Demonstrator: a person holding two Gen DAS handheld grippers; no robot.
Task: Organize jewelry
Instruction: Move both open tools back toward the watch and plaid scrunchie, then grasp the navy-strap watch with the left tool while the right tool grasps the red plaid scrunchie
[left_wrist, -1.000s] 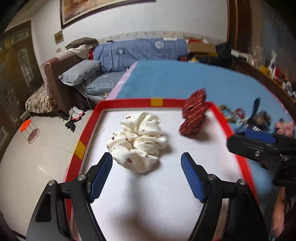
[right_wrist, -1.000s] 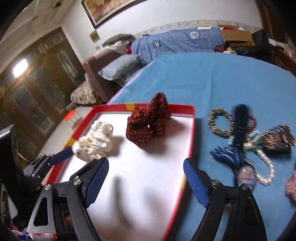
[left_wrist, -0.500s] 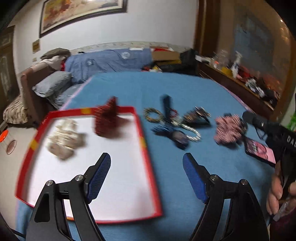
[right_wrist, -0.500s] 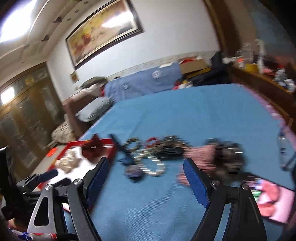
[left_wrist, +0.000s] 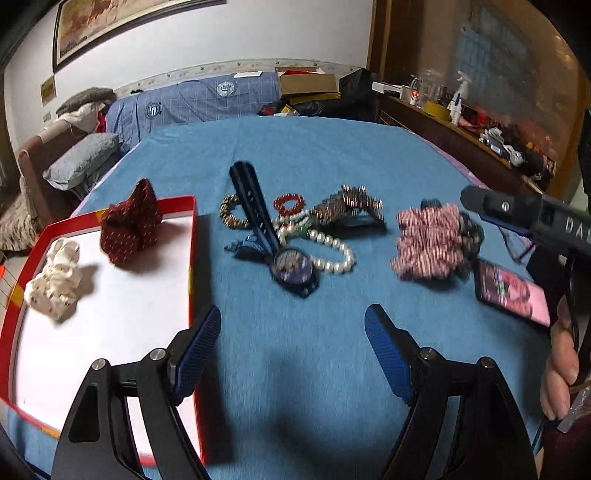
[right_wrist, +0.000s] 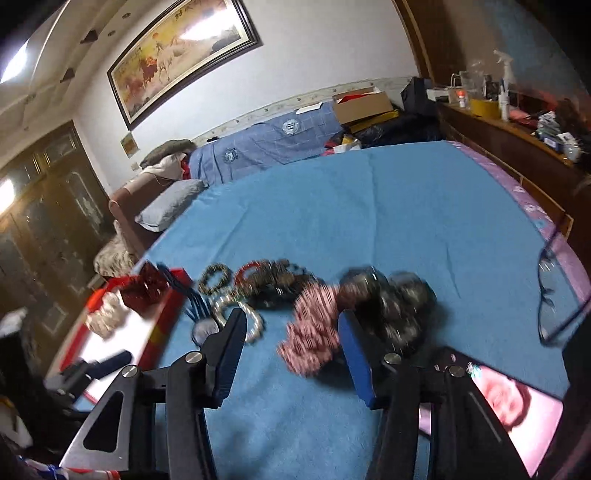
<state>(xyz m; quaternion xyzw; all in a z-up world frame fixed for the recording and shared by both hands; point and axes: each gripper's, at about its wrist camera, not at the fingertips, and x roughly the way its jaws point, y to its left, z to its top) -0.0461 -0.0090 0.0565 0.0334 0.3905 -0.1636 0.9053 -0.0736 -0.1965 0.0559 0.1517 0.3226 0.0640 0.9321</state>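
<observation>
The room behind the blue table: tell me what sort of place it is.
Probably a lived-in home living room: a sofa piled with a pillow and bedding, a large framed painting on the wall, and a cluttered wooden sideboard.

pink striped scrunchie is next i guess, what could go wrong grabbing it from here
1. The pink striped scrunchie touches a dark scrunchie, so the open right gripper could pinch both.
2. A lit phone lies just beside them; a low approach might knock it.
3. The pearl bracelet is tangled with the watch, so later picks may drag neighbours.
</observation>
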